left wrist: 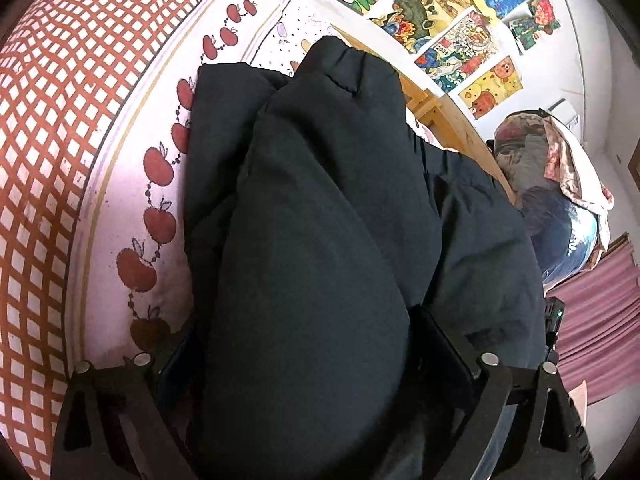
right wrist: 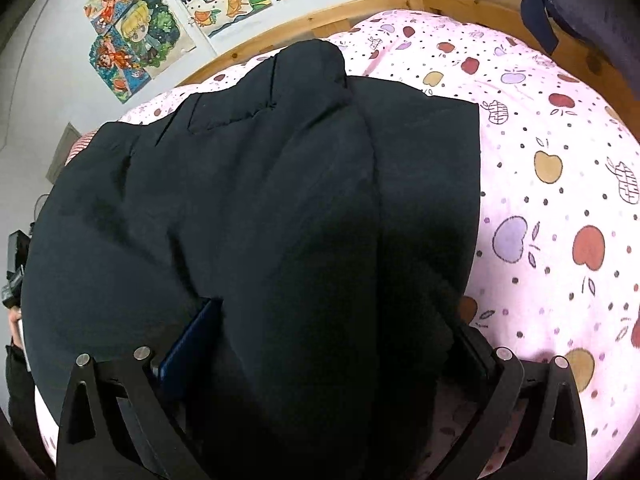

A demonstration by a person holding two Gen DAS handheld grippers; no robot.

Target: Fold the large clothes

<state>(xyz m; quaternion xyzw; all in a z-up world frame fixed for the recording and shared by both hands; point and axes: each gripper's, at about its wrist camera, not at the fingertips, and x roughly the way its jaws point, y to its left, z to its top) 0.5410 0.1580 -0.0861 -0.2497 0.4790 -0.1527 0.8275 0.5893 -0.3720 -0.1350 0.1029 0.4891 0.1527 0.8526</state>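
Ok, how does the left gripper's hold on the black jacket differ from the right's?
Left gripper sits by the red-checked border; right gripper sits over the apple-print sheet. The left's pads look black, the right's left pad blue. Both have thick folds of the black jacket between their fingers.

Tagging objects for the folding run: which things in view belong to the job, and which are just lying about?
Job:
black jacket
left gripper, gripping it
right gripper, gripping it
bedsheet underneath

Lying about:
wall drawings
clothes pile
wooden bed frame

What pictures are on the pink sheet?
Apples and dots on the sheet, clearest in the right wrist view.
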